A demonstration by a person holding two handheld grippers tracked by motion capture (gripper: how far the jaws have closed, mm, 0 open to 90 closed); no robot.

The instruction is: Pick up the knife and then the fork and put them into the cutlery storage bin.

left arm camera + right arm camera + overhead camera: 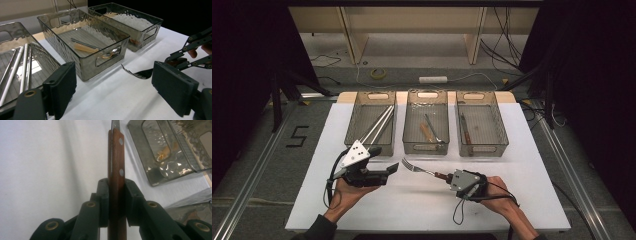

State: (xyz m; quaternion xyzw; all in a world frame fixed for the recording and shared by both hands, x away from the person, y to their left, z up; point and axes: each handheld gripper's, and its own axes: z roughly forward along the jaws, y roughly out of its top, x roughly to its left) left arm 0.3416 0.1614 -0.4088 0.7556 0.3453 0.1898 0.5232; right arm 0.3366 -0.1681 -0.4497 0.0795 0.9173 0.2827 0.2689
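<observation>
Fork (422, 169) first: it has a reddish-brown wooden handle with two pale rivets, seen close up in my right gripper view (116, 165), and a slim metal neck that runs out to shiny curved tines. I have it clamped by the handle in my right gripper (451, 178), the two pads pressing on either side of the wood, so those jaws are narrow and holding the fork. It sits above the white table (412, 210), near the front middle, with its tines pointing left and slightly away from me, toward my left gripper (389, 170). From the left gripper view the tines (141, 73) show dark and curved just over the white surface, between that gripper's two pads. My left gripper's jaws stand wide apart with nothing pressed between them; it hovers just in front of the left bin.

Beyond the fork, three clear textured bins stand in a row across the table. The left bin (359, 117) holds long pale chopsticks (379, 125) lying on a slant. The middle bin (412, 125) holds a spoon (434, 131) and a wooden-handled piece beside it. The right bin (497, 125) holds a dark-handled utensil (464, 129) along its left wall; I cannot tell what kind.
</observation>
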